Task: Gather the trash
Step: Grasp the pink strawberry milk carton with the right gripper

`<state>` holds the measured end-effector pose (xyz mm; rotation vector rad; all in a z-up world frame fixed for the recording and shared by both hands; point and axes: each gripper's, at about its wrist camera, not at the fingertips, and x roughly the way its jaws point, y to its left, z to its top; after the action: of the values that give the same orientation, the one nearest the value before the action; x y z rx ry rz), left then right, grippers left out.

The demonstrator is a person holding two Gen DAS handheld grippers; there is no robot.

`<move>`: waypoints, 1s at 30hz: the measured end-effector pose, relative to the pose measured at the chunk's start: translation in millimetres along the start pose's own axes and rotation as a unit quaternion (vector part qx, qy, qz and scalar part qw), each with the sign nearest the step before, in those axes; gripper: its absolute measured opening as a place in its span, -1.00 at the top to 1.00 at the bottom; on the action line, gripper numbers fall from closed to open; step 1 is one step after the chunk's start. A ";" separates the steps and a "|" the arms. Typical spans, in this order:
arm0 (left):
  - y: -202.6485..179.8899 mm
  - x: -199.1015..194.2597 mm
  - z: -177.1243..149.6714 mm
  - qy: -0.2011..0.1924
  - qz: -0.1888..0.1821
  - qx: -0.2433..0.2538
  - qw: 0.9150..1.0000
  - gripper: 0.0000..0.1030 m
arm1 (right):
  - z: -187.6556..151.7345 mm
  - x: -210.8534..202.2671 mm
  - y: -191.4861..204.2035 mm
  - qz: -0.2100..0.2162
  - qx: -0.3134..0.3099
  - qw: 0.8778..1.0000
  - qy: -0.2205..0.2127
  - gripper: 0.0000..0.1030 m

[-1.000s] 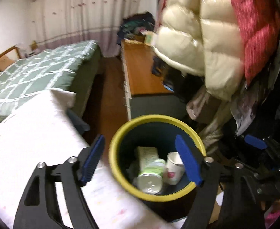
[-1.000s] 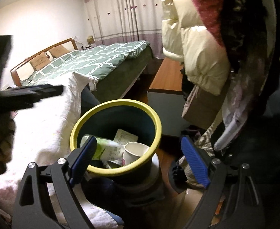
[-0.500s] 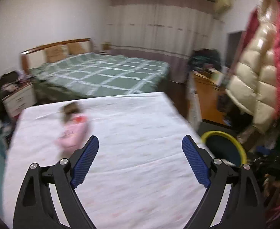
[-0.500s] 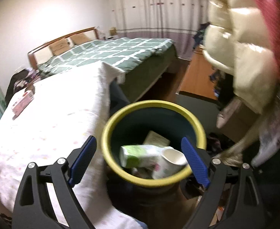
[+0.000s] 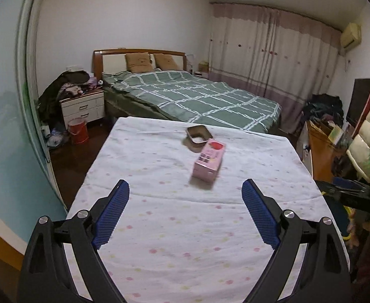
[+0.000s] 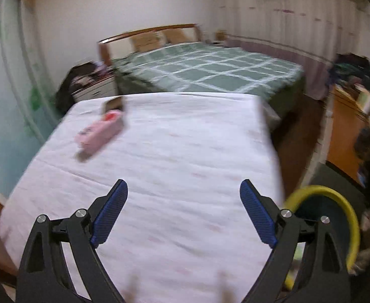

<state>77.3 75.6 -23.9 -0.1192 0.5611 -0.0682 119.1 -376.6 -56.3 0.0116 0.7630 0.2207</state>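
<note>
Currently we hold both the left gripper (image 5: 185,214) and right gripper (image 6: 183,213) spread and empty above the table (image 5: 159,240); the pink carton (image 5: 208,161) and foil tray (image 5: 199,136) await collection near its far edge.

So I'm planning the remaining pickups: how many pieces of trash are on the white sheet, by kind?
Pink carton: 1
Small open tray: 1
Total: 2, both lying on the white sheet; the left gripper and right gripper are open and empty.
</note>
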 end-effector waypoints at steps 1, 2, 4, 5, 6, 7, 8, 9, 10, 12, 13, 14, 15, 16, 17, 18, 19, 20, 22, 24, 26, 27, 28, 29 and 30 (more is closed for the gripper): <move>4.8 0.1 -0.9 0.001 -0.002 -0.004 1.000 -0.74 | 5.0 7.5 15.2 0.010 -0.006 1.000 0.002 -0.67; 5.0 1.3 -1.5 0.002 -0.003 -0.007 1.000 -0.74 | 12.7 18.7 36.7 0.023 -0.015 1.000 0.005 -0.67; 9.4 2.4 -3.6 0.006 -0.004 -0.009 1.000 -0.75 | 24.1 36.1 67.2 0.041 -0.024 0.999 0.006 -0.67; 12.9 3.6 -5.3 0.009 -0.005 -0.010 1.000 -0.75 | 31.4 48.4 85.3 0.053 -0.023 0.998 0.008 -0.67; 16.2 4.9 -7.3 0.014 -0.007 -0.011 1.000 -0.75 | 35.4 56.2 95.2 0.059 -0.022 0.998 0.011 -0.67; 16.7 6.4 -7.7 0.017 -0.008 -0.011 1.000 -0.75 | 41.0 69.9 110.9 0.065 -0.017 0.998 0.014 -0.67; 17.8 8.1 -9.9 0.021 -0.009 -0.011 1.000 -0.75 | 45.8 81.6 123.7 0.065 -0.014 0.998 0.016 -0.67; 20.6 9.1 -11.9 0.024 -0.011 -0.011 1.000 -0.75 | 49.5 91.6 132.2 0.065 -0.012 0.998 0.017 -0.67; 21.9 10.2 -12.7 0.025 -0.011 -0.011 1.000 -0.75 | 53.6 102.9 141.3 0.063 -0.008 0.998 0.018 -0.67; 28.3 13.3 -15.9 0.029 -0.010 -0.014 0.999 -0.76 | 61.7 125.9 156.0 0.048 0.009 0.999 0.023 -0.67; 31.9 14.6 -17.4 0.031 -0.010 -0.017 0.999 -0.76 | 67.4 140.6 160.7 0.039 0.024 0.998 0.030 -0.67; 34.3 15.4 -18.1 0.033 -0.011 -0.019 0.999 -0.76 | 72.4 154.7 163.3 0.029 0.038 0.998 0.040 -0.67; 37.2 16.2 -19.2 0.035 -0.012 -0.023 0.999 -0.76 | 76.8 168.2 163.3 0.016 0.053 0.997 0.052 -0.67; 39.1 17.3 -20.0 0.037 -0.013 -0.026 0.999 -0.76 | 79.5 177.0 161.0 0.011 0.064 0.996 0.061 -0.67; 41.5 18.5 -21.5 0.039 -0.015 -0.029 0.999 -0.76 | 82.9 189.4 159.5 0.007 0.078 0.994 0.077 -0.67; 42.2 19.7 -22.1 0.040 -0.016 -0.029 0.999 -0.76 | 85.6 198.8 160.7 0.006 0.086 0.992 0.087 -0.67; 42.5 20.5 -23.3 0.041 -0.016 -0.027 0.999 -0.76 | 87.9 208.1 160.3 0.006 0.095 0.990 0.099 -0.67; 43.2 21.1 -23.4 0.042 -0.015 -0.027 0.999 -0.76 | 87.8 213.3 157.9 0.004 0.101 0.989 0.106 -0.67; 43.0 23.5 -24.7 0.045 -0.016 -0.026 0.998 -0.76 | 91.8 224.7 160.4 -0.018 0.104 0.988 0.109 -0.67; 42.0 25.0 -26.7 0.050 -0.019 -0.025 0.998 -0.76 | 93.8 232.8 161.2 -0.031 0.103 0.988 0.112 -0.67; 40.3 26.7 -27.9 0.053 -0.022 -0.024 0.998 -0.76 | 93.2 237.5 163.3 -0.040 0.104 0.987 0.116 -0.67; 39.5 26.8 -28.5 0.054 -0.023 -0.024 0.998 -0.76 | 92.7 239.2 164.6 -0.046 0.102 0.987 0.116 -0.65; 38.9 27.8 -28.8 0.055 -0.025 -0.024 0.998 -0.76 | 91.6 240.3 165.8 -0.051 0.100 0.987 0.115 -0.59; 37.2 28.1 -29.5 0.055 -0.026 -0.023 0.998 -0.76 | 90.5 240.6 165.7 -0.054 0.098 0.987 0.116 -0.53; 36.9 28.4 -29.6 0.055 -0.027 -0.022 0.998 -0.76 | 89.3 241.9 165.7 -0.056 0.095 0.987 0.118 -0.36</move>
<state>86.7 106.6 -68.5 -0.1749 0.6703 -0.1148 317.9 -159.6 -142.2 0.1256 1.0163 0.0414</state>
